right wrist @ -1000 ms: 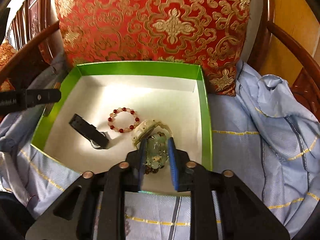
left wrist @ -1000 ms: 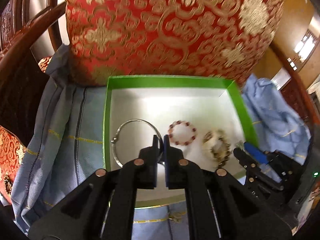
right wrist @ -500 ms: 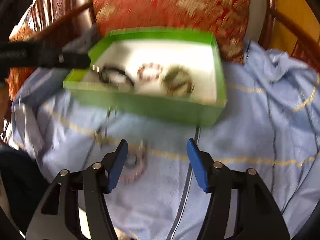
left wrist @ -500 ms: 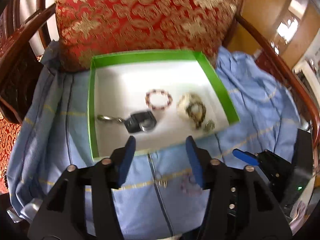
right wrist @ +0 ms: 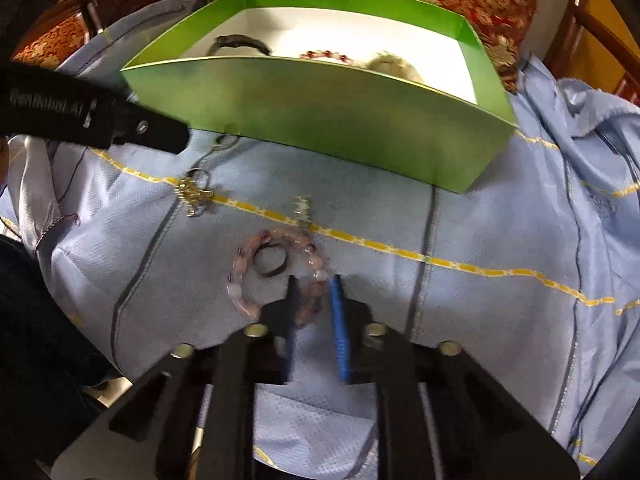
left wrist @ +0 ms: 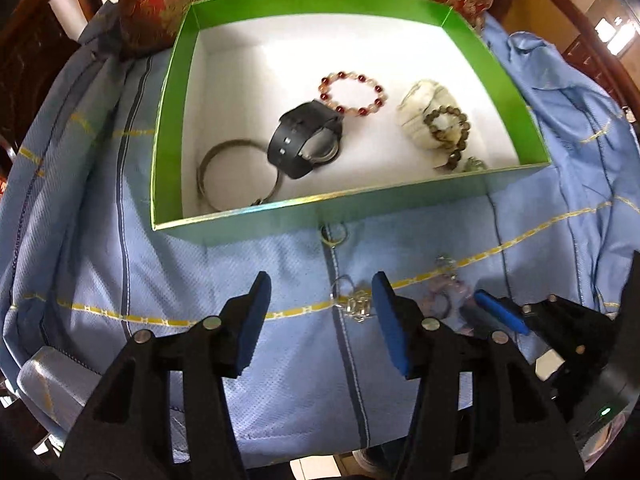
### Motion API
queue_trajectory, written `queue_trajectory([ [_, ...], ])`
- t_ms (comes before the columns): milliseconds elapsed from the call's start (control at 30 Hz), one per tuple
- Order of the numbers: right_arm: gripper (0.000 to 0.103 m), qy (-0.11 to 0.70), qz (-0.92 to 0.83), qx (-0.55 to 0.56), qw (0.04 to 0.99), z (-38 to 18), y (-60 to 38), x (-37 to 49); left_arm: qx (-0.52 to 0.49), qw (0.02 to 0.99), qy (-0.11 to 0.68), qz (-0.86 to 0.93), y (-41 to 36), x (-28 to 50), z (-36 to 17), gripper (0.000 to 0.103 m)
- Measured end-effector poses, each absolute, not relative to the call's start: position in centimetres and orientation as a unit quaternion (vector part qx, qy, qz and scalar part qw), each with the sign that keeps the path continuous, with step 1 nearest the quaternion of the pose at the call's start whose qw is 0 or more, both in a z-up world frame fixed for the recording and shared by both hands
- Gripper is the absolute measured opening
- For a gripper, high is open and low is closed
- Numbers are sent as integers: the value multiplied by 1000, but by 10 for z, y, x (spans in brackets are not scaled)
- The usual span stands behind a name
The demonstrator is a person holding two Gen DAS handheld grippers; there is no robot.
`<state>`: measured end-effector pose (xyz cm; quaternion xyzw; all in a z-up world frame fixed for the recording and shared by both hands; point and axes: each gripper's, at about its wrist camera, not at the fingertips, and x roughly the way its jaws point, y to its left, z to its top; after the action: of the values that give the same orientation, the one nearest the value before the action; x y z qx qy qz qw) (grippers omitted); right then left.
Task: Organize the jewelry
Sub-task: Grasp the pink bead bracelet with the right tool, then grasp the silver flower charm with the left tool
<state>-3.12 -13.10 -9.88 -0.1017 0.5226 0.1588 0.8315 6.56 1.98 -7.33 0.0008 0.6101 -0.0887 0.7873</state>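
- The green box (left wrist: 492, 52) is set on the blue cloth (right wrist: 500, 240), long side across the view.
- A pink bead bracelet (right wrist: 248, 300), lying flat before the box, is pinched by the right gripper (right wrist: 314, 280), whose jaws have just been closing.
- The left gripper (left wrist: 320, 284), earlier inside the box, is held parted over a silver chain (left wrist: 356, 304).

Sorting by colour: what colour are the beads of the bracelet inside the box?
Dark red and pale pink beaded bracelet, clearest in the left wrist view.

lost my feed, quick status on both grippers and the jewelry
Right gripper just closed on pale pink beaded bracelet on blue cloth. Left gripper open over silver chain charm. Green cardboard box ahead, nothing blocking.
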Motion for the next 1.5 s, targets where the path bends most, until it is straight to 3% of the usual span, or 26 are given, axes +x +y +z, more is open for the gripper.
queue_trajectory([
  [67,12,521,133,-100,837,-99,-140,-29,8,785,614,-87,19,65,-77,51],
  [267,13,527,108,-62,841,-99,-163,-28,12,767,635,-89,14,64,-94,25],
  [400,14,523,107,-75,842,-96,-160,-33,9,767,632,-111,7,61,-92,26],
  [600,14,524,112,-67,842,-96,-162,-27,-3,776,614,-144,2,57,-79,39],
  [767,14,520,112,-74,843,-97,-160,-25,19,767,626,-140,-12,64,-90,40],
  [800,14,520,112,-74,844,-97,-160,-25,20,765,629,-141,-15,64,-93,37],
  [833,14,519,114,-74,844,-97,-160,-26,21,761,633,-141,-17,65,-97,28],
  [900,14,518,116,-73,844,-97,-160,-28,23,756,640,-136,-21,65,-105,23],
  [1500,8,496,129,-61,857,-68,-166,-31,43,784,608,-119,-20,58,-84,23],
])
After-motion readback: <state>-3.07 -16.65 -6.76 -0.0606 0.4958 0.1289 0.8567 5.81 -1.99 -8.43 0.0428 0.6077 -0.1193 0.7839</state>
